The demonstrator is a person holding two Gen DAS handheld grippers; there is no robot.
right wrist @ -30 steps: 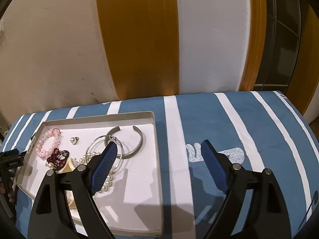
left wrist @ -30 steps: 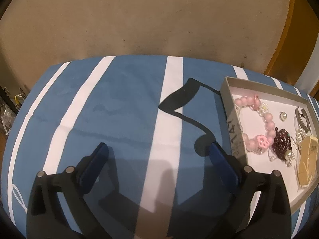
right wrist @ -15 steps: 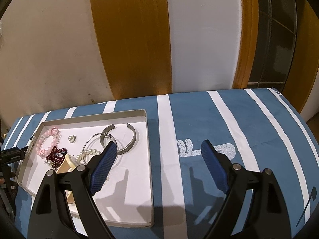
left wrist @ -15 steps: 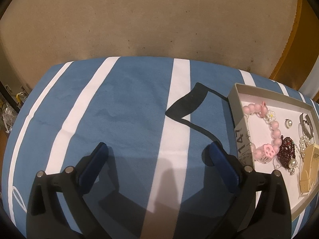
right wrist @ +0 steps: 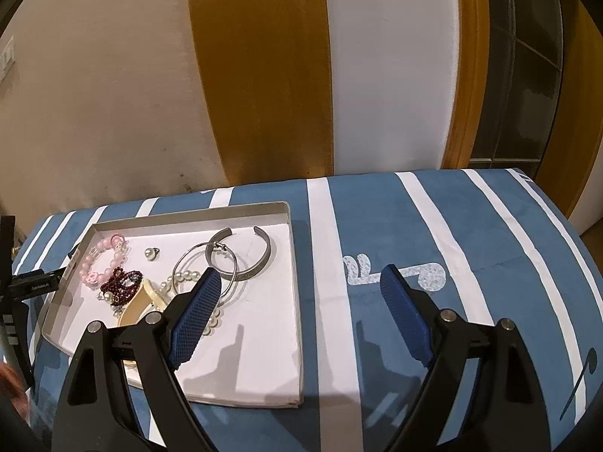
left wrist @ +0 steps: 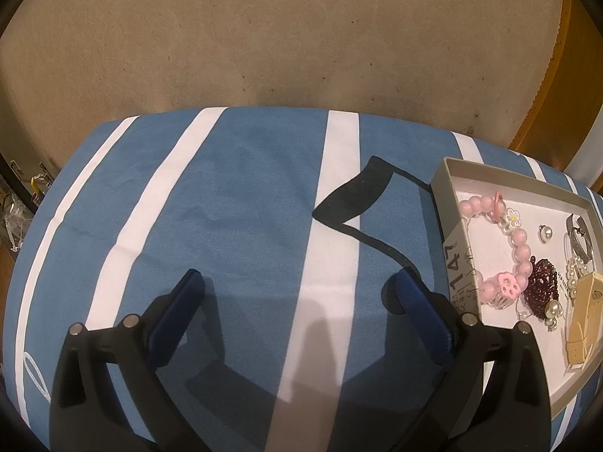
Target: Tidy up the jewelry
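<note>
Both grippers, left (left wrist: 297, 282) and right (right wrist: 299, 280), are hanging wide apart and empty while I'm eyeing the jewelry heaped in the tray (right wrist: 297, 301), and I'm guessing grabbing the silver cuff (right wrist: 260, 260) drags the hoop (right wrist: 205, 267) tangled across it.

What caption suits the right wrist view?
Open hand-held gripper hovers by a shallow box of jewelry on striped cloth.

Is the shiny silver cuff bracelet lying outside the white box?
No, the silver cuff bracelet lies inside the shallow white cardboard box, on its floor near the far right corner, beside the thin silver hoop.
</note>
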